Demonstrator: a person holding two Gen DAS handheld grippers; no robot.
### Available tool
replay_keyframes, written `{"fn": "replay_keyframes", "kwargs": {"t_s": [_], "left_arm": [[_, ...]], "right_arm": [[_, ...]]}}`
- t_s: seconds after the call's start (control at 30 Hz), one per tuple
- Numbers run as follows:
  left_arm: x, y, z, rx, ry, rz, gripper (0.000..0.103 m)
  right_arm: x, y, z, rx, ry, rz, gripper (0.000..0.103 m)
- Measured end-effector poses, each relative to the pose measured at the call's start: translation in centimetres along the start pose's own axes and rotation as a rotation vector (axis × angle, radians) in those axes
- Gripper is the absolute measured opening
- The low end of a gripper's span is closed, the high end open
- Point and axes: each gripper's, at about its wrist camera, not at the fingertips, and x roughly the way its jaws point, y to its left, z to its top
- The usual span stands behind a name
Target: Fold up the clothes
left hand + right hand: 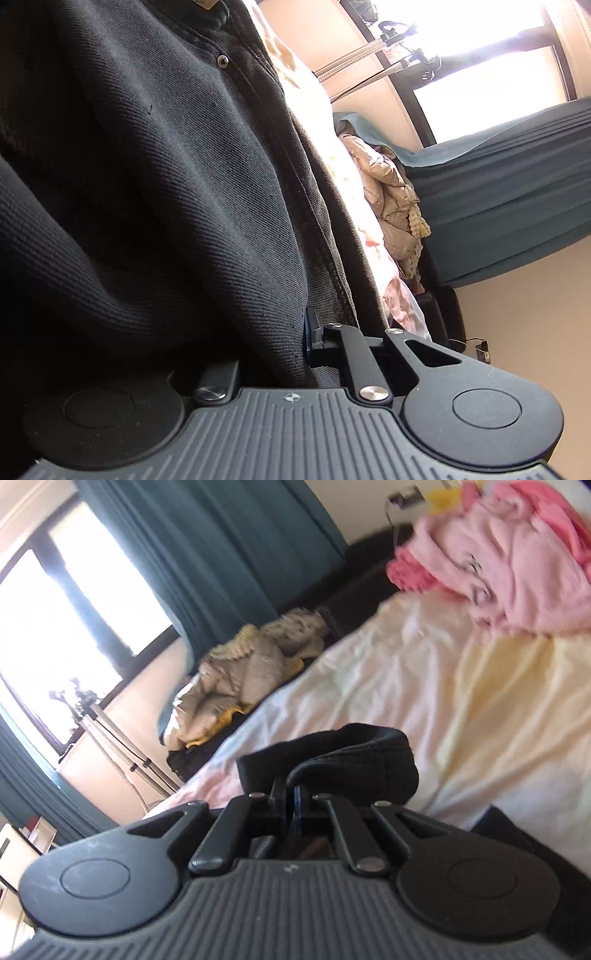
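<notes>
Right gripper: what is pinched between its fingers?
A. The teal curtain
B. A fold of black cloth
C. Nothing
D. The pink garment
B: the right gripper is shut on a fold of black cloth; the pink garment lies apart, farther up the bed.

window: bright window (74, 602) with a dark frame
curtain: teal curtain (207, 550) hanging beside the window
bed sheet: pale cream and white bed sheet (424, 686), wrinkled
puffy coat: beige puffy coat (236, 672) bunched up at the far side of the bed
stand: thin metal stand (122, 746) below the window
wall: peach wall (517, 295)
</notes>
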Motion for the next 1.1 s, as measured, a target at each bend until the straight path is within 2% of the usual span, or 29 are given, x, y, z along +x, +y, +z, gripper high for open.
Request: {"fn": "replay_keyframes", "kwargs": {"t_s": [0.1,0.2,0.27,0.4,0.47,0.53,0.63,0.67,0.77,0.87,0.93,1.03,1.1], "left_arm": [[-0.1,-0.1,-0.2,0.006,-0.002,0.000,0.013],[-0.3,-0.1,-0.3,0.018,-0.002,0.007,0.013],[-0.4,-0.1,-0.3,0.019,-0.001,0.008,0.013],[0.1,-1.2,0.0,0.043,-0.008,0.023,0.015],[-0.2,-2.2,-0.6,0.079,-0.009,0.046,0.023],[-0.6,-3.1,-1.2,0.114,-0.009,0.070,0.032],[-1.9,-4.6,-2.5,0.198,-0.027,0.098,0.045],[-2.6,-5.2,-3.1,0.240,-0.036,0.111,0.051],[-4.9,-6.9,-4.6,0.342,-0.051,0.130,0.059],[-7.9,-7.8,-6.2,0.411,-0.061,0.128,0.069],[-9.9,-8.2,-7.2,0.450,-0.071,0.138,0.074],[-12.7,-8.3,-7.9,0.446,-0.078,0.163,0.077],[-16.1,-7.5,-7.5,0.425,-0.088,0.167,0.079]], "right_arm": [[0.7,-2.1,-0.8,0.071,0.066,-0.115,0.004],[2.1,-6.3,-4.0,0.211,0.222,-0.227,0.004],[1.7,-7.6,-5.3,0.243,0.223,-0.215,0.005],[0.4,-7.6,-5.3,0.251,0.197,-0.207,0.010],[-0.7,-7.4,-5.1,0.243,0.181,-0.231,0.022],[-2.9,-7.0,-5.3,0.216,0.155,-0.235,0.026],[-6.7,-6.3,-6.4,0.157,0.124,-0.193,0.029],[-8.0,-6.2,-6.9,0.143,0.120,-0.182,0.029],[-11.5,-5.6,-7.8,0.094,0.122,-0.162,0.029],[-14.1,-4.8,-7.9,0.057,0.115,-0.130,0.031],[-15.3,-4.0,-8.1,-0.018,0.124,-0.119,0.032],[-16.5,-3.5,-8.4,-0.117,0.128,-0.122,0.033],[-17.0,-4.4,-8.4,-0.100,0.132,-0.125,0.036]]}}
